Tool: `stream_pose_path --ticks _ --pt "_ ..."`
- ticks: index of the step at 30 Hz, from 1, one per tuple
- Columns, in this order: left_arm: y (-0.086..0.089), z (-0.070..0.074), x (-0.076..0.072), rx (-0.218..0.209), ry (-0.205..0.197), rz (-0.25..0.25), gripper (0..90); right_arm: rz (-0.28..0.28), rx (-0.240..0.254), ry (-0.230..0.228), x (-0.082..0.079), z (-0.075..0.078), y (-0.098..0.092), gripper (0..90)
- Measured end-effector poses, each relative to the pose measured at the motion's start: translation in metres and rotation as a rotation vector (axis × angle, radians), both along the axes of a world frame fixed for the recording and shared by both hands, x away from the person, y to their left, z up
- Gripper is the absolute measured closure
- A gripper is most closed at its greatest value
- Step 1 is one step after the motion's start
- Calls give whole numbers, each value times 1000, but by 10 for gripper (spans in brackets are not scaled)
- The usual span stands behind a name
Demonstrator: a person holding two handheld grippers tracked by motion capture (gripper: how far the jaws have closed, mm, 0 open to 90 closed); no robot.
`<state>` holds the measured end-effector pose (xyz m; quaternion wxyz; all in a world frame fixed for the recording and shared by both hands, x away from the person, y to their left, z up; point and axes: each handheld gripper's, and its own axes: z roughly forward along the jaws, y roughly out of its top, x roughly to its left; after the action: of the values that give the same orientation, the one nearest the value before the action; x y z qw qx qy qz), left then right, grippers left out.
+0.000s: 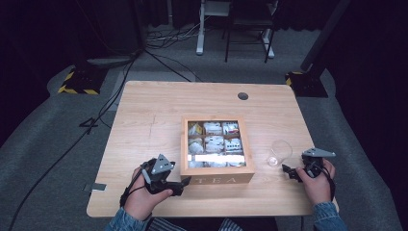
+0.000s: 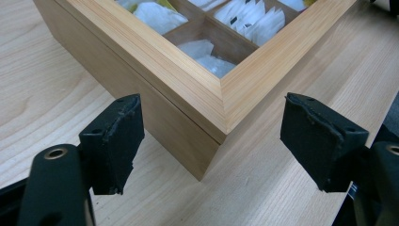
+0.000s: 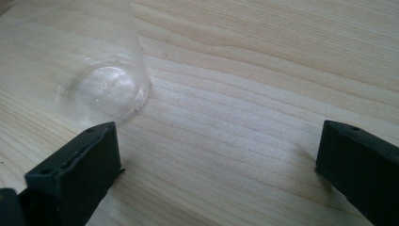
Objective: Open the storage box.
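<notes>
A wooden tea box (image 1: 217, 180) with a glass-paned lid stands at the middle of the table, with white tea bags in its compartments. My left gripper (image 1: 184, 183) is at the box's front left corner. In the left gripper view that corner (image 2: 207, 141) lies between the spread jaws of my left gripper (image 2: 214, 117), and neither pad touches the wood. An empty clear glass (image 1: 279, 153) stands right of the box. My right gripper (image 1: 288, 172) rests low just in front of it. Its jaws are wide apart, and the glass base (image 3: 101, 89) sits ahead of the left jaw of my right gripper (image 3: 219, 141).
The light wooden table (image 1: 159, 120) has a round cable hole (image 1: 243, 96) at the back right. Cables (image 1: 106, 110) run over the grey floor on the left. Yellow-striped stand bases (image 1: 79, 82) and furniture legs (image 1: 199, 43) stand beyond the far edge.
</notes>
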<state>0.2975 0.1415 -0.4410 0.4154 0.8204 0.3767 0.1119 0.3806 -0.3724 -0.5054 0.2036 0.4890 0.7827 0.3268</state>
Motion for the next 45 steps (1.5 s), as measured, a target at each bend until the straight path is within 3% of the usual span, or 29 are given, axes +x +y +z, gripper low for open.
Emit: stream_pose_path --ticks 9,21,27,45 --pt "-2 -4 1 18 -6 -12 395 2 0 -1 0 0 0 3" --pt "-5 -6 0 77 -15 -30 448 2 0 -1 0 0 0 3" --pt "-7 -6 -2 130 -54 -45 483 2 0 -1 0 0 0 3" --pt "-7 2 -2 99 -55 -23 511 2 0 -1 0 0 0 2"
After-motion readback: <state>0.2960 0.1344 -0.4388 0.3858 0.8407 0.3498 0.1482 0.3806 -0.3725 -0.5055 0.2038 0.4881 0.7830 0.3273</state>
